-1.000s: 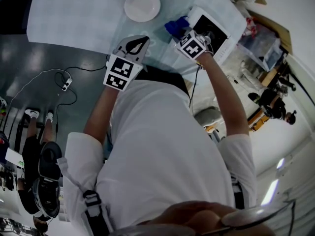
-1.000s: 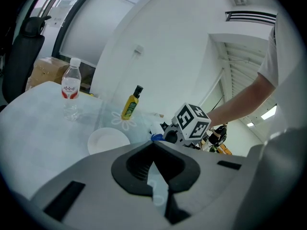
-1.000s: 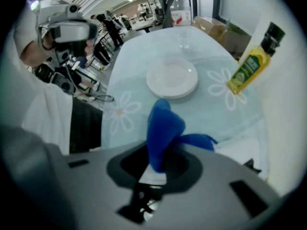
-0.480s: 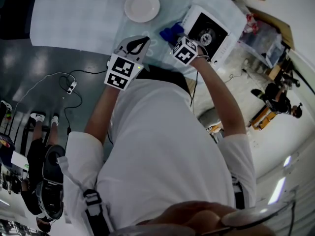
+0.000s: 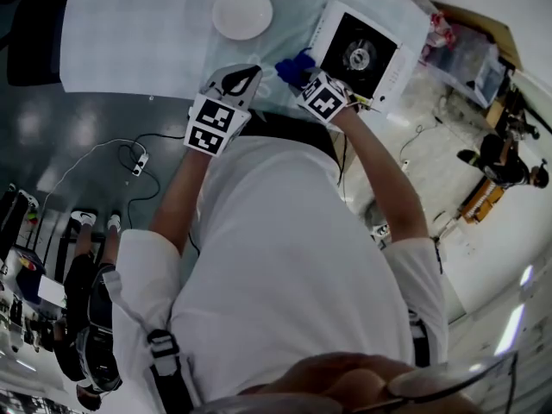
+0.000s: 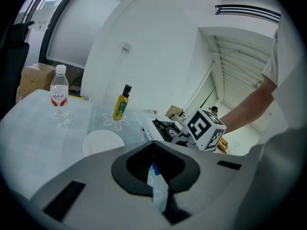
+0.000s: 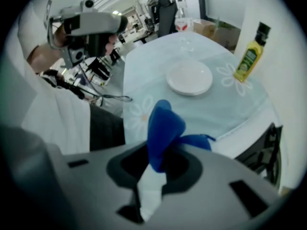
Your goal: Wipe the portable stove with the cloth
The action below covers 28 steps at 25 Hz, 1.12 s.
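The portable stove (image 5: 358, 52) is white with a black top and a round burner, and sits on the table at the upper right of the head view. A blue cloth (image 5: 293, 65) hangs just off the stove's left edge, with my right gripper (image 5: 304, 78) shut on it. In the right gripper view the cloth (image 7: 165, 126) bulges up out of the shut right gripper (image 7: 160, 164). My left gripper (image 5: 248, 71) hovers over the table's near edge, left of the cloth, shut with nothing in it. The left gripper view shows that gripper (image 6: 154, 176) and the stove (image 6: 165, 128) beyond.
A white plate (image 5: 243, 13) lies on the light tablecloth (image 5: 138, 33) left of the stove. A yellow bottle (image 6: 122, 103) and a water bottle (image 6: 59, 97) stand farther back. A cable with a plug (image 5: 138, 158) lies on the dark floor to the left.
My right gripper has drawn the blue cloth left and toward me, off the stove top, so the whole burner now shows. The left gripper has hardly moved.
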{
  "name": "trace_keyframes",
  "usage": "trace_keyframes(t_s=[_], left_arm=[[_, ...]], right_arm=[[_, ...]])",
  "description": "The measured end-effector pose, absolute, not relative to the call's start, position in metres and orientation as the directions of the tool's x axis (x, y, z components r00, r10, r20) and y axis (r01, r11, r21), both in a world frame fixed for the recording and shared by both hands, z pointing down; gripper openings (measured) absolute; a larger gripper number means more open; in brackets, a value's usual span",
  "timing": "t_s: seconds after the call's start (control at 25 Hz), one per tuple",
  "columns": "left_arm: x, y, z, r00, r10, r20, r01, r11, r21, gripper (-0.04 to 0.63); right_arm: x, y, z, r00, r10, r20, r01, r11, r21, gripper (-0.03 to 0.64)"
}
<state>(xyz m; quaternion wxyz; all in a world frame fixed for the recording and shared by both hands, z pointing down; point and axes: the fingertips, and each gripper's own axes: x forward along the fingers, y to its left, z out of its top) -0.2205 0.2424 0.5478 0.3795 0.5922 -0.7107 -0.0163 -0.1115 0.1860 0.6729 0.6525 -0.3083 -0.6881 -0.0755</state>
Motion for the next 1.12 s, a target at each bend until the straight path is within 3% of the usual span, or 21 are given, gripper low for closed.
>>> trace_keyframes(t_s=[0.6,0.84,1.12], left_arm=[[-0.145,0.211,0.519,0.035,-0.841,0.540,-0.875,0.235,0.422,0.031],[-0.104,0.204,0.504,0.055,-0.833,0.551,-0.902,0.195,0.385,0.031],[-0.062,0.198,0.492,0.078,-0.820,0.567,-0.921,0.159,0.357,0.031]], right_arm=[[-0.020,0.180,0.633,-0.145,0.421,0.895,0.348,0.869,-0.352,0.079],[0.030,0.146,0.640,-0.239,0.401,0.884,0.143,0.915,-0.377,0.078],[0.089,0.089,0.660,-0.336,0.308,0.890,-0.211,0.896,-0.389,0.078]])
